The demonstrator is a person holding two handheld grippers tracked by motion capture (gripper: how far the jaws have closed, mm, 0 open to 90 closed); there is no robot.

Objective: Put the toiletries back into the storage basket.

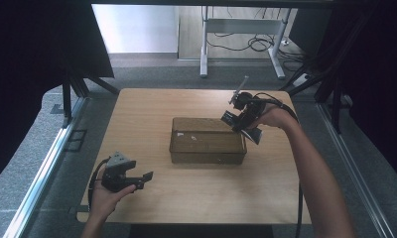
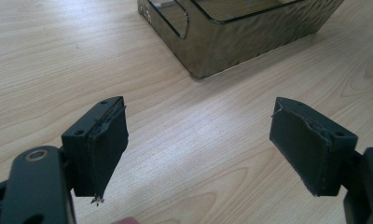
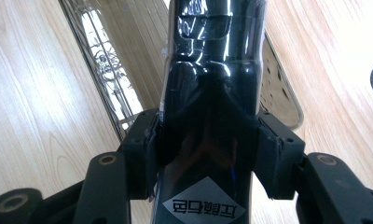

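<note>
A wooden table [image 1: 196, 198] carries a tinted plastic bin [image 1: 208, 141]; above its far right corner the right gripper [image 3: 208, 140] pinches a dark glossy bottle [image 3: 208, 93], seemingly mid-carry, lowering into the bin likely next. The left gripper [image 2: 198, 144] rests spread and empty, the bin just beyond its fingertips.

high view looks down from above; both claw views sit close, sharing the bin [image 1: 207, 141].
</note>
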